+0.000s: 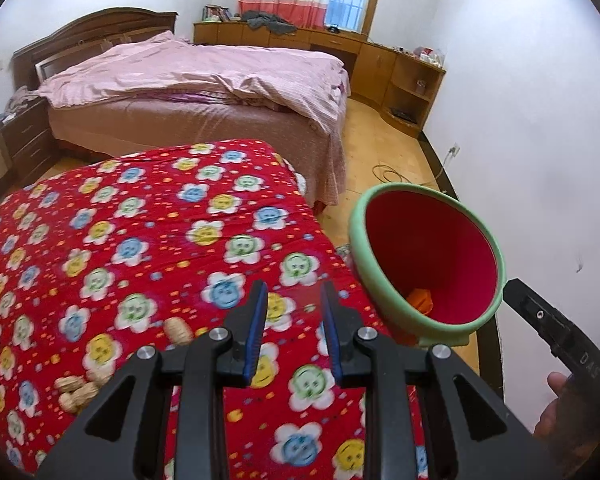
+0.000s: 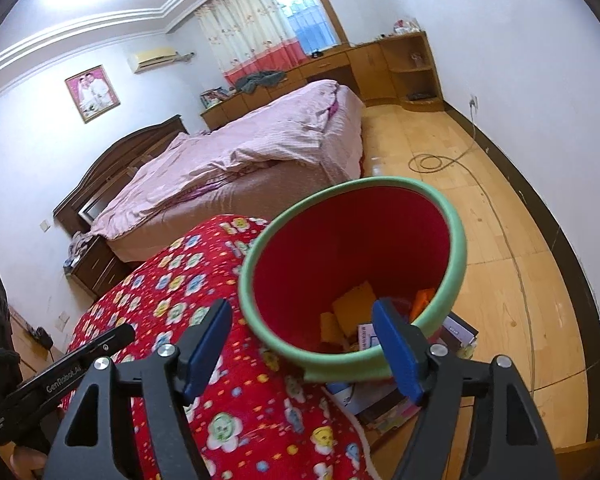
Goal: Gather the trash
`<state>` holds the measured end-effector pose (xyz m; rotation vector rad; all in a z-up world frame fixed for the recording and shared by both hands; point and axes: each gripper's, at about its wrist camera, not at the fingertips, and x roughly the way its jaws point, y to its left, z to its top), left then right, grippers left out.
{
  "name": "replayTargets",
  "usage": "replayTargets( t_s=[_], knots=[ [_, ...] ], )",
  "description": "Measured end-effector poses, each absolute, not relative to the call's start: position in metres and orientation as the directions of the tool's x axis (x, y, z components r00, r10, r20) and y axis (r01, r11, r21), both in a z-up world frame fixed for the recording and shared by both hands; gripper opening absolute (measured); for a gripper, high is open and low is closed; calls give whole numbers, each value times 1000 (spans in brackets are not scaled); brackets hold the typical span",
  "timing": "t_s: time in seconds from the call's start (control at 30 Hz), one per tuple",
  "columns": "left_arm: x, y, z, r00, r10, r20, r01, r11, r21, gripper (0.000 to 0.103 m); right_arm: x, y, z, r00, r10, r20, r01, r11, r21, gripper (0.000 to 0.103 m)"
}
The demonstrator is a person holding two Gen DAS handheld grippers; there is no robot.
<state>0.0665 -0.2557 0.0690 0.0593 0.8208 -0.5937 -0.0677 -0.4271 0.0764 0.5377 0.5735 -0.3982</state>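
A red bin with a green rim (image 1: 428, 256) stands off the right edge of a red flowered quilt (image 1: 148, 240). It also shows in the right wrist view (image 2: 352, 248), with yellow and orange scraps (image 2: 354, 304) inside. Several peanut shells (image 1: 82, 388) lie on the quilt at the lower left. My left gripper (image 1: 294, 300) is open and empty above the quilt, right of the shells. My right gripper (image 2: 304, 318) is open and empty over the bin's near rim.
A bed with a pink cover (image 1: 204, 80) lies beyond the quilt. Wooden cabinets (image 1: 384, 64) line the far wall. A cable (image 2: 432, 160) is coiled on the wood floor. Books or boxes (image 2: 384, 400) lie under the bin.
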Motion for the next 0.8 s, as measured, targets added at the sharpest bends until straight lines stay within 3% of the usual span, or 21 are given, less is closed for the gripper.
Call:
replayTargets(
  t_s=[0.1, 0.37, 0.8],
  knots=[
    [62, -238, 72, 548, -457, -701, 500, 851, -164, 36, -68, -410, 81, 776, -197, -600, 476, 807, 349, 79],
    [51, -192, 77, 591, -413, -693, 437, 886, -155, 43, -67, -364, 91, 789, -172, -590, 424, 847, 320, 83],
    [26, -132, 79, 663, -345, -664, 345, 928, -138, 44, -71, -298, 99, 809, -138, -571, 340, 903, 263, 93]
  ],
)
